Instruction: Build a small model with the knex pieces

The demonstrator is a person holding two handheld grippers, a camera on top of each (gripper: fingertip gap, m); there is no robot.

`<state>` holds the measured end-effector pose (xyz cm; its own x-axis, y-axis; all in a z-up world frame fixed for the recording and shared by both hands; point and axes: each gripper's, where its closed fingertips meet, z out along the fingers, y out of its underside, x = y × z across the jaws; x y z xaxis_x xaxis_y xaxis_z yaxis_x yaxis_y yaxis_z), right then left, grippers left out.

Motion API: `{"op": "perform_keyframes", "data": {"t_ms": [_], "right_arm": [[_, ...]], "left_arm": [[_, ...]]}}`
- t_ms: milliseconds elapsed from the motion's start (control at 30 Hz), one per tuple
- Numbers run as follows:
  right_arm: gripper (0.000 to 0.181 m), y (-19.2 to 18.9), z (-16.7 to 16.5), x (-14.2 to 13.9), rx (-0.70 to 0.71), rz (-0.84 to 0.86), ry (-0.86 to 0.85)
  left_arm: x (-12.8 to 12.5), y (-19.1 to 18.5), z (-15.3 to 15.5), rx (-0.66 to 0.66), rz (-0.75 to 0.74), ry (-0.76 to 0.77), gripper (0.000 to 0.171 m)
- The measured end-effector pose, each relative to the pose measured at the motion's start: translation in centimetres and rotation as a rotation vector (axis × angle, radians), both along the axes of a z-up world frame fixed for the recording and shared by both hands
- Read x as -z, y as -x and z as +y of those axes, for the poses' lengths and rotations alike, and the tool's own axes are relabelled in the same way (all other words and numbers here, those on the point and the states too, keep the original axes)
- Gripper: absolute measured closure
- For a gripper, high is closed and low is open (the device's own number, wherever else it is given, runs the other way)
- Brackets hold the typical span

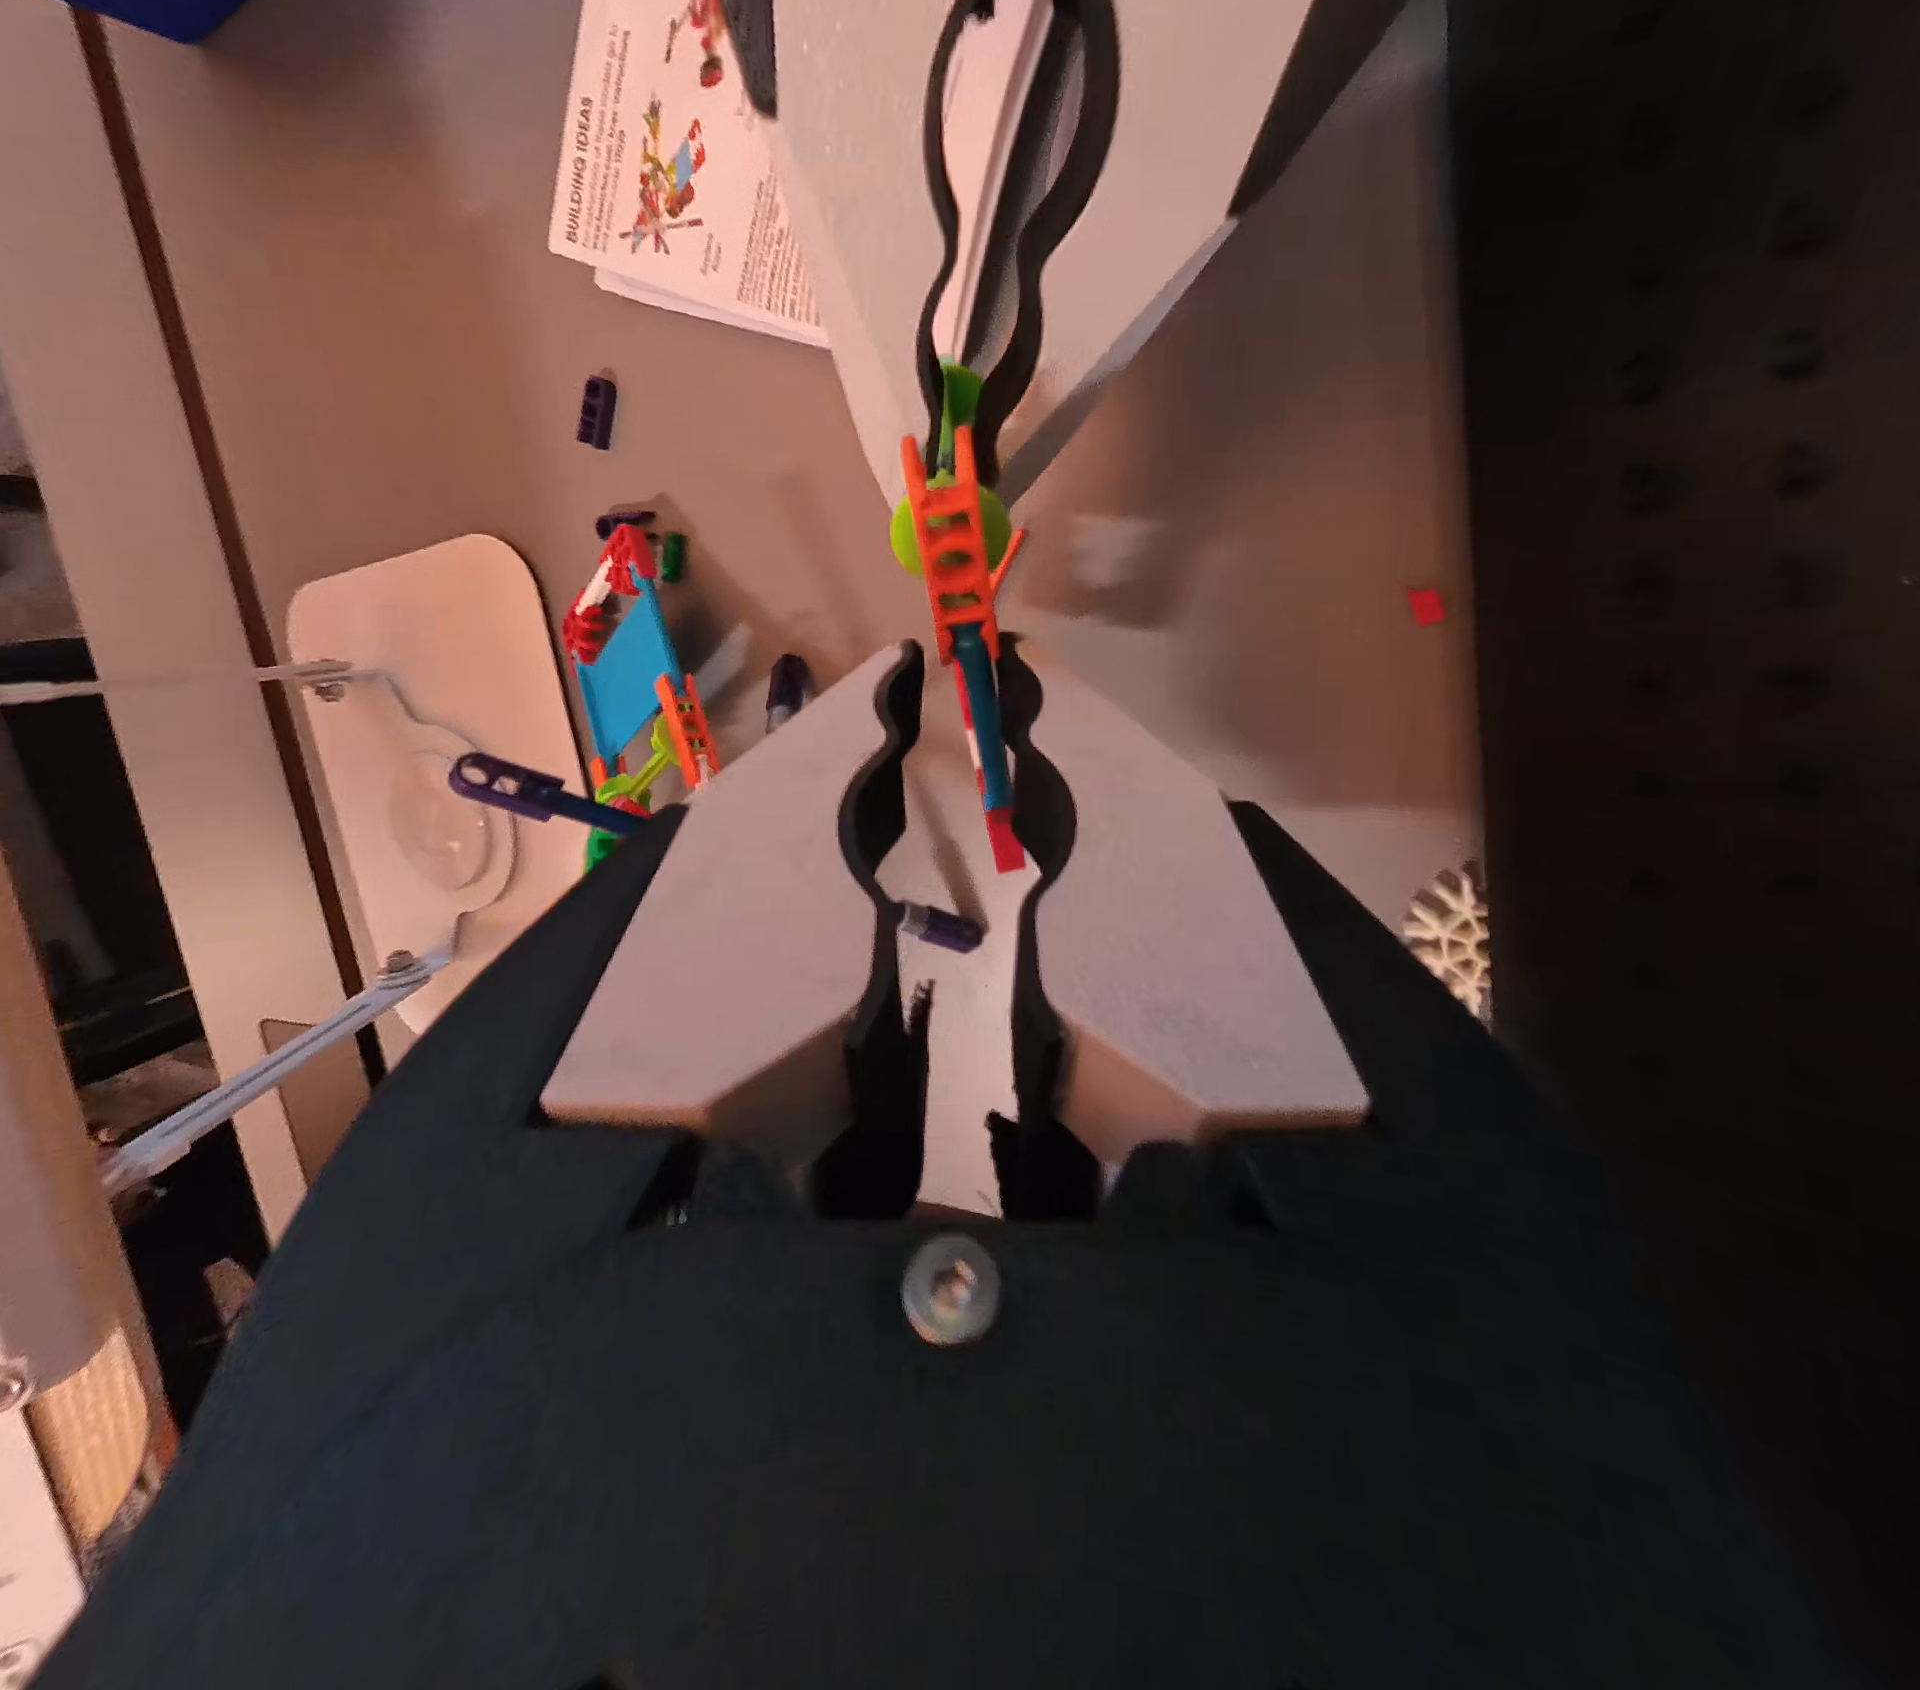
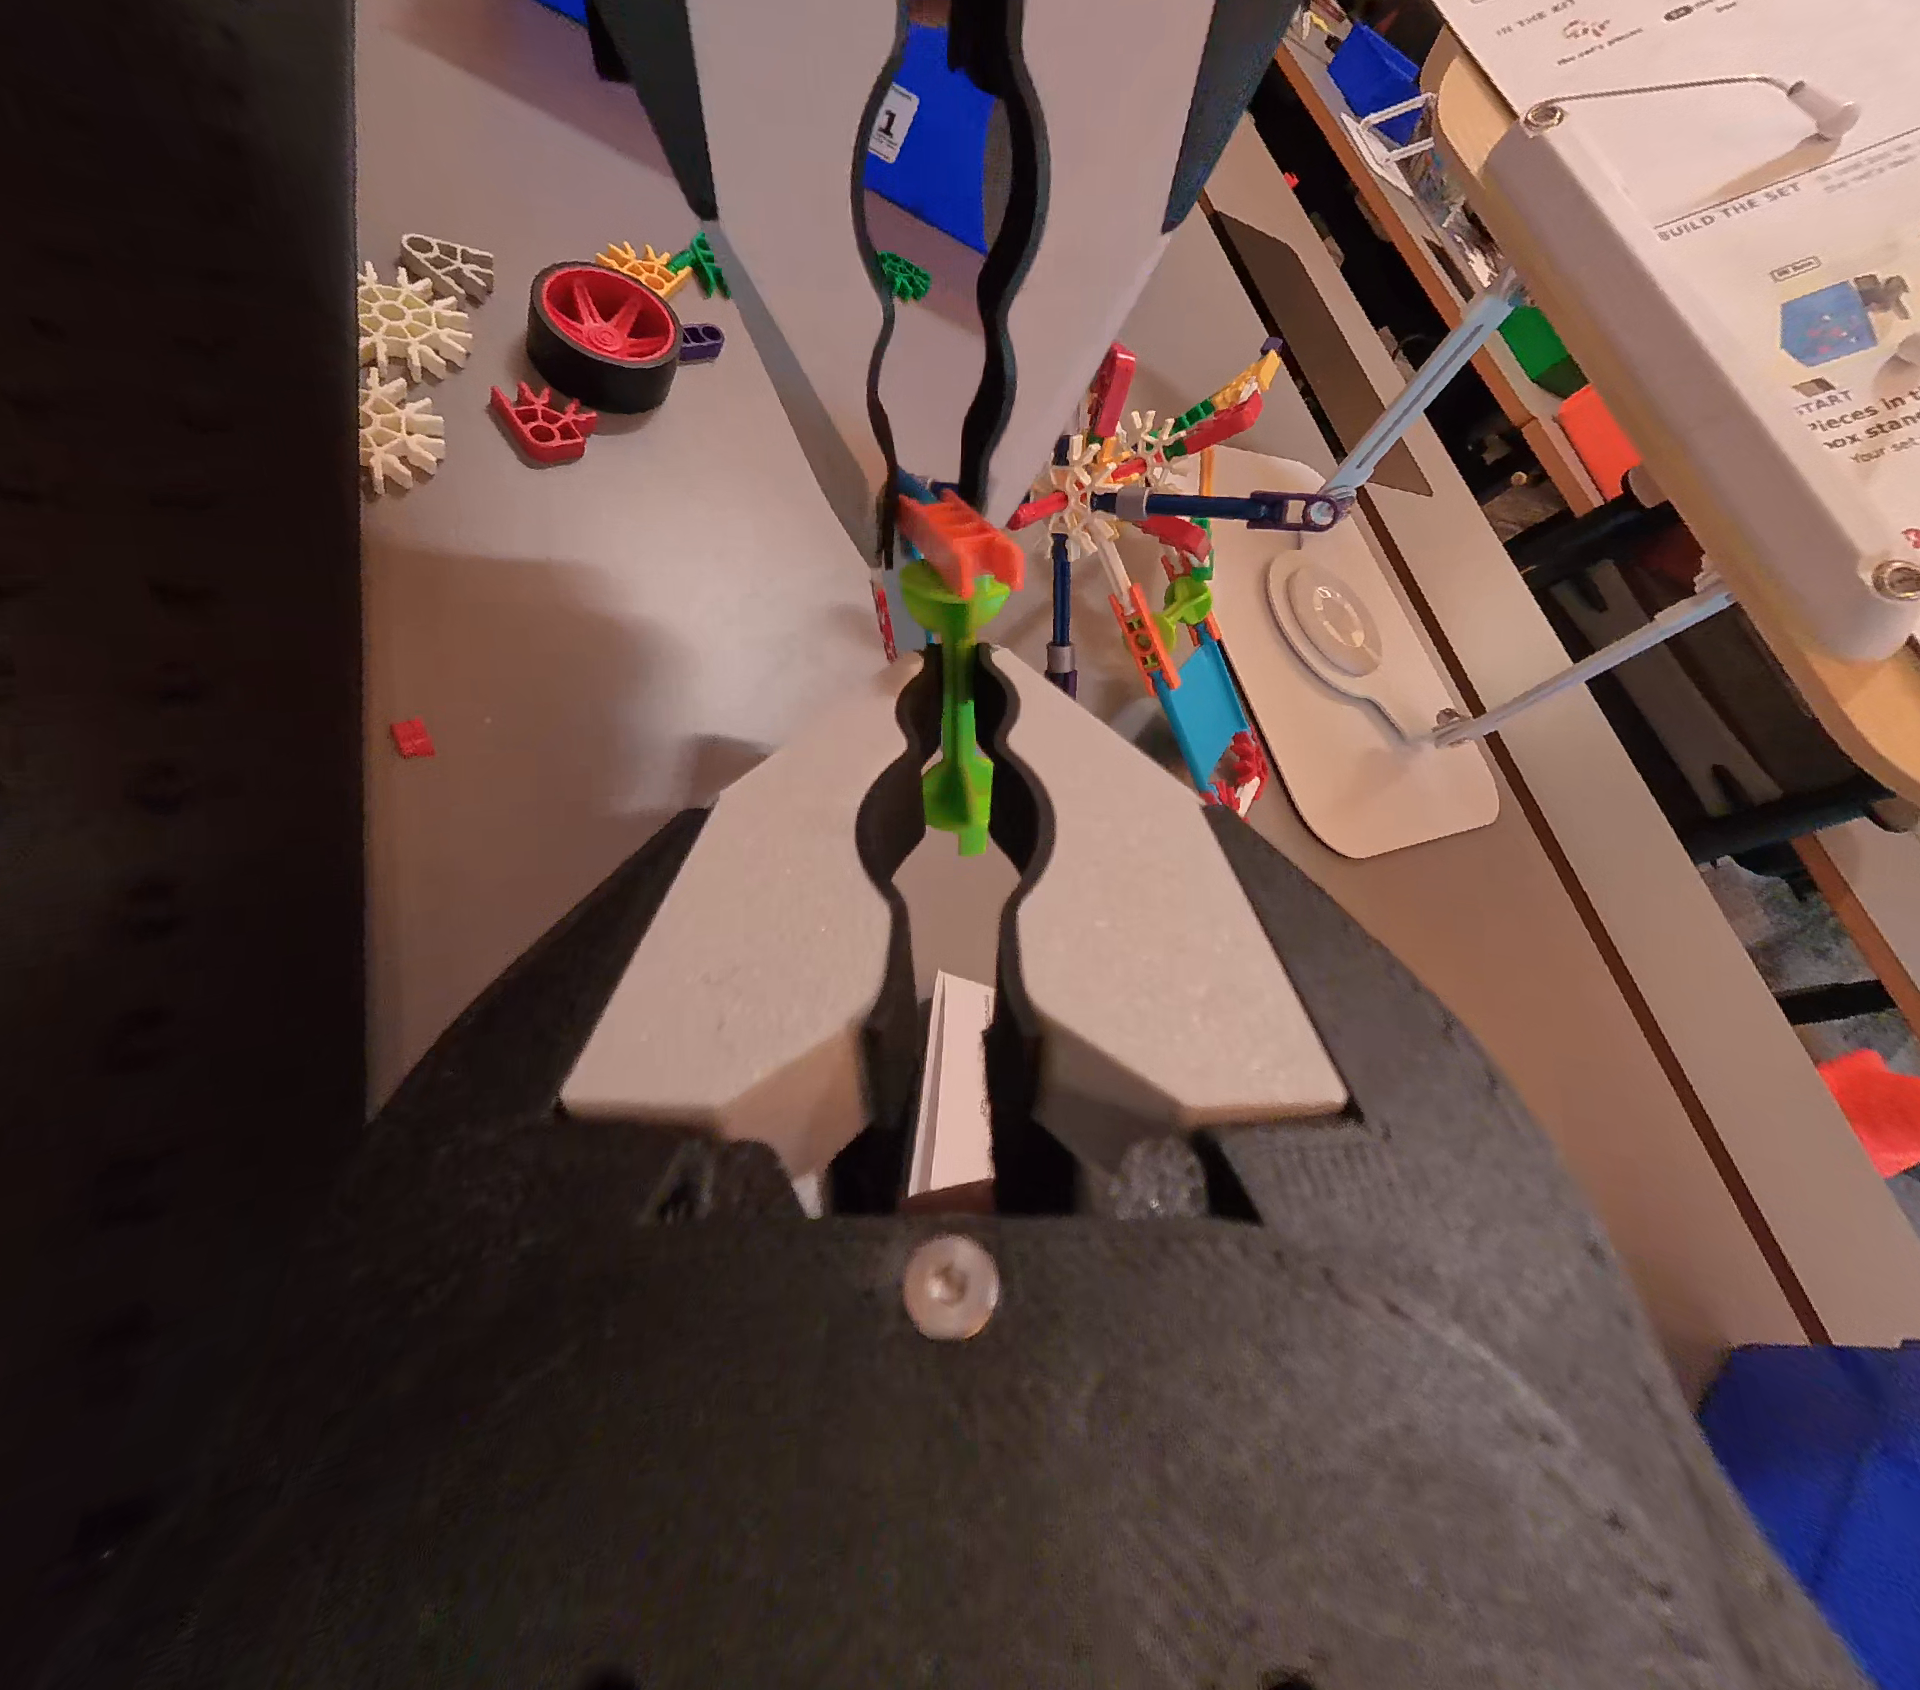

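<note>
The left gripper (image 1: 961, 679) clamps a teal rod (image 1: 985, 741) joined to an orange connector (image 1: 951, 544); the right gripper (image 2: 948, 669), tip to tip, clamps its lime-green rod (image 2: 958, 741) above the grey table (image 2: 582, 601).

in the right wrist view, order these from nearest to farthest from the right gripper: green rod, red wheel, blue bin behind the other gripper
1. Green rod: clamped between the right gripper fingers, at its tip.
2. Red wheel: on the table, off to the left.
3. Blue bin: farthest, behind the left gripper.
</note>
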<state>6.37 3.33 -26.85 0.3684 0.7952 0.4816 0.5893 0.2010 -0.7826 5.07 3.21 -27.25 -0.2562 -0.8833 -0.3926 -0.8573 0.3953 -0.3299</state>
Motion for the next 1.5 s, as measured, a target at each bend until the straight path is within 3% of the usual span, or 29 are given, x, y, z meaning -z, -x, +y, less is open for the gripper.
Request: {"op": "perform_keyframes", "data": {"t_ms": [1100, 1233, 1367, 1500], "right_arm": [[0.179, -1.0, 0.7, -0.3, 0.102, 0.023, 0.043], [0.179, -1.1, 1.0, -0.2, 0.100, 0.061, 0.077], [0.179, -1.3, 1.0, -0.7, 0.094, 0.115, 0.096], [0.178, -1.5, 1.0, -1.4, 0.083, 0.197, 0.137]], "left_arm": [[-0.1, -1.3, 1.9, 0.017, 0.141, -0.296, 0.164], [-0.2, -1.5, 2.1, 0.013, 0.127, -0.282, 0.163], [-1.1, -1.8, 2.7, 0.004, 0.097, -0.342, 0.147], [-2.1, -2.2, 2.1, 0.017, 0.009, -0.325, 0.146]]}}
